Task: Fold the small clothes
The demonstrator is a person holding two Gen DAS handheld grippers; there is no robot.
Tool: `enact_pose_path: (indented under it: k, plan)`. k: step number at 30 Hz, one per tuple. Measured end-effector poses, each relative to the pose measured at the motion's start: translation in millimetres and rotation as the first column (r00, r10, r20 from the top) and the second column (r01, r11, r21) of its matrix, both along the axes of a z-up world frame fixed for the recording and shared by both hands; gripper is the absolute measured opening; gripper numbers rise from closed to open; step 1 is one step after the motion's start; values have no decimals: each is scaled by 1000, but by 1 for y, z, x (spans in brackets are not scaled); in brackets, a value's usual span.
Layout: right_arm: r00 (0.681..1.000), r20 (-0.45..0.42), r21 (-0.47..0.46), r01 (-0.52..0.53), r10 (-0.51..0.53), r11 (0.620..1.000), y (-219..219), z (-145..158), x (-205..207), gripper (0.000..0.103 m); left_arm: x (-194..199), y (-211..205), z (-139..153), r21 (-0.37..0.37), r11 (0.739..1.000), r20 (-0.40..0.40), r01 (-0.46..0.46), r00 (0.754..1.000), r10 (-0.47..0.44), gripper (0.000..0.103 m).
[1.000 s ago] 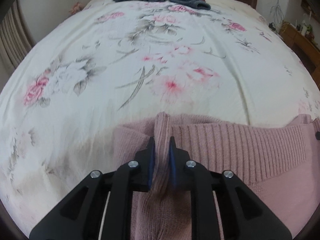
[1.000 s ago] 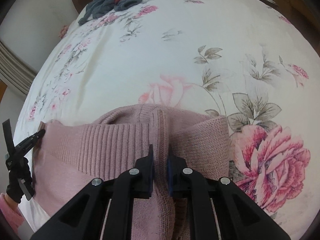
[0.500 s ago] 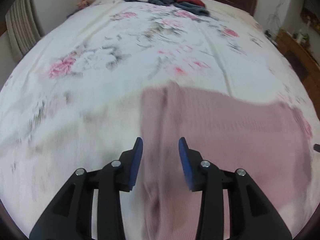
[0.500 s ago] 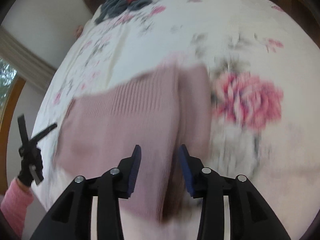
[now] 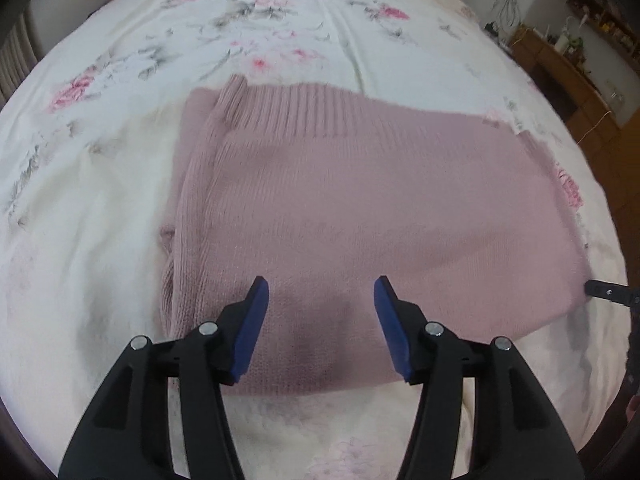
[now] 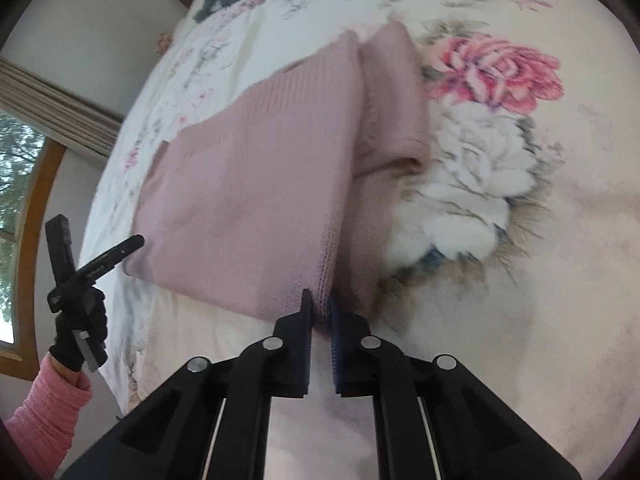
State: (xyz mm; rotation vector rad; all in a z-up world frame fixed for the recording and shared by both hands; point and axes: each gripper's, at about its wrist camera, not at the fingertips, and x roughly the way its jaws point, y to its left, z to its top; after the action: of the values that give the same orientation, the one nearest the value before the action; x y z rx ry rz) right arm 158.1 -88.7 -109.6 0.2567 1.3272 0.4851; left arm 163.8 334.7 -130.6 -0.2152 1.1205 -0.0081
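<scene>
Floral bedspread (image 5: 120, 184) under folded pink knit sweater (image 5: 360, 200), left gripper (image 5: 321, 286) spread wide above it, right gripper (image 6: 319, 305) pinching its near edge, no legible writing.

The right gripper (image 6: 320, 312) has its jaws nearly closed, pinching the near edge of the folded pink sweater (image 6: 248, 184) on the floral bed (image 6: 540, 240). At far left, a gloved hand (image 6: 80, 328) holds the left gripper (image 6: 94, 258), jaws spread.
</scene>
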Motion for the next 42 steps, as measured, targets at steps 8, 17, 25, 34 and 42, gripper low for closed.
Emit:
enact_pose_path:
  k: [8,17,25,34,42]
  plan:
    - [998,-51,-18,19,-20,1000,-7,-25,-3,7,3,10,-22,-8,1000,-31,-17,999,16,55]
    - [998,-54,19,39,-38,999,-16,-12,7,34,6,5,-6,-24,1000,-8,-15,1000,14,57]
    - [993,-31,74,112,-110,991,-27,2,55,65,35,-15,14,-34,999,39,7,999,-6,60]
    - [982,-115,178,170,-151,969,-30,-34,88,66,56,-21,-7,-50,999,-5,10,1000,-10,60]
    - [984,-97,206,169,-152,964,-20,-42,100,32,58,-18,-17,-54,998,-18,18,1000,-19,60]
